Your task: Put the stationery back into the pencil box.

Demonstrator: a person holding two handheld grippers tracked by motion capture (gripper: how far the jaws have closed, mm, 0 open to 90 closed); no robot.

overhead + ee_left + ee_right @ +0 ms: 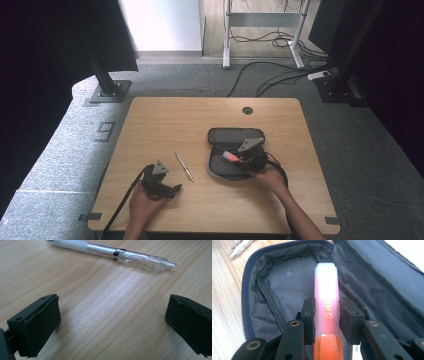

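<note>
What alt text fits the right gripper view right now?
The right hand-held gripper clamps an orange highlighter over the grey lining of an open pencil case. A clear pen lies on the wooden table beyond it.

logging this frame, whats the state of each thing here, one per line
pencil case: unzipped, lying open on the table
highlighter: capped, clamped by the right tool over the open case
pen: lying flat on the table, untouched
left tool: open, nothing between its jaws, low over the table near the pen
right tool: shut on the highlighter
</note>
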